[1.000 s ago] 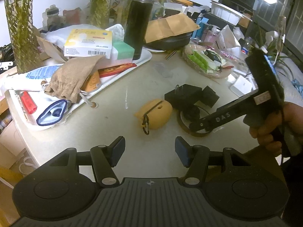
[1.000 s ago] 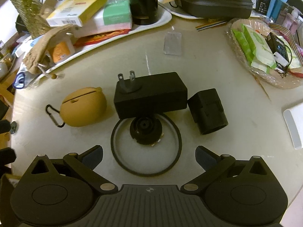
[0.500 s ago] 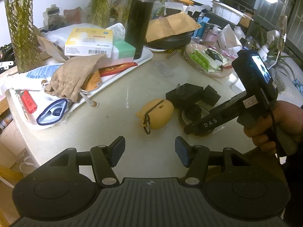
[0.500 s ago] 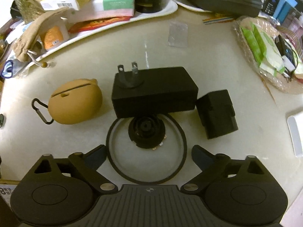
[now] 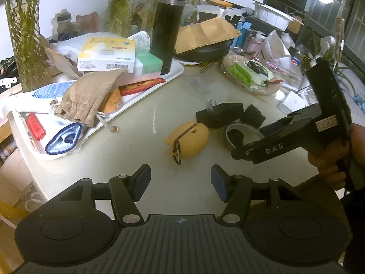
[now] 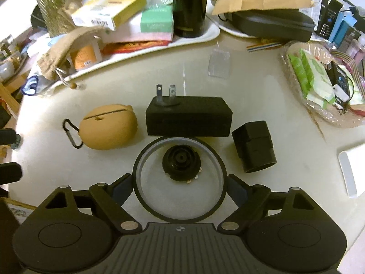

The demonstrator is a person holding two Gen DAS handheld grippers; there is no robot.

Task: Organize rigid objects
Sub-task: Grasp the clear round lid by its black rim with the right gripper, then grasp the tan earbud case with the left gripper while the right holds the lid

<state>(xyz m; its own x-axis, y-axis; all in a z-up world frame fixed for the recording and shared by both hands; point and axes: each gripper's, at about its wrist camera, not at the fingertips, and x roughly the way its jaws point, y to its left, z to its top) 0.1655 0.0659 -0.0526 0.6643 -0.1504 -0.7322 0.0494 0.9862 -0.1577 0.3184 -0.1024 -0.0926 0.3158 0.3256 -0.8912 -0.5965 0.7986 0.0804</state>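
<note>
A thin black ring (image 6: 180, 215) lies near the table's front edge, around a black round knob (image 6: 181, 163). My right gripper (image 6: 179, 188) points steeply down over it, with one pad against each side of the ring's rim. Beyond the ring stands a black power adapter (image 6: 189, 119), prongs up. To its left is a tan earbud case (image 6: 108, 129) with a carabiner, to its right a small black block (image 6: 254, 146). My left gripper (image 5: 180, 180) hangs open over bare table short of the tan case (image 5: 190, 140), nothing between its pads. A hand holds the right gripper (image 5: 237, 151) at the right.
A white tray (image 6: 205, 36) at the back left carries boxes, a cloth pouch (image 6: 66, 45) and a tall black flask (image 6: 189, 4). A clear basket (image 6: 319, 105) of packets sits at the right, a clear plastic piece (image 6: 219, 65) behind the adapter, a white box (image 6: 351, 171) at the right edge.
The right gripper has come in over the black ring and its jaws have narrowed from wide open onto the ring's sides. The left gripper has stayed where it was.
</note>
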